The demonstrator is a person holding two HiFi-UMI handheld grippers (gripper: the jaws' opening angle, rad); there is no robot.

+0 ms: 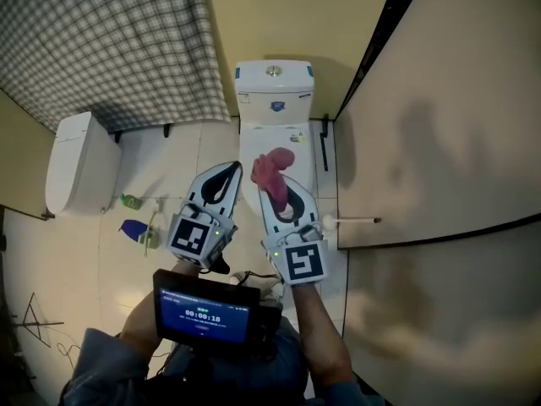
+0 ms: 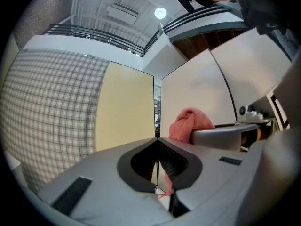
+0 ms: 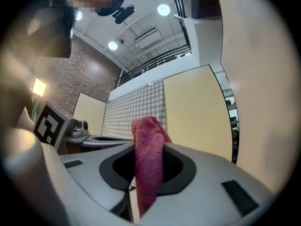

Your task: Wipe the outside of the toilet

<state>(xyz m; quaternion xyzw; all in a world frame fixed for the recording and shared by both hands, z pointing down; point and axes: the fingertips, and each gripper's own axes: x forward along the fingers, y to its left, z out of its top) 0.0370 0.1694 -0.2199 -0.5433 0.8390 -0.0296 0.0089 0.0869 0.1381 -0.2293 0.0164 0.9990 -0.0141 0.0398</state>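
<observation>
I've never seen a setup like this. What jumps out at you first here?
The pink cloth stands out first, clamped in the right gripper, with the white toilet just beyond it. To its left the left gripper is shut, and a checked curtain hangs at upper left.

The cloth sits in the right hand-held gripper, before the toilet; the left hand-held gripper lies just left, partition right.
</observation>
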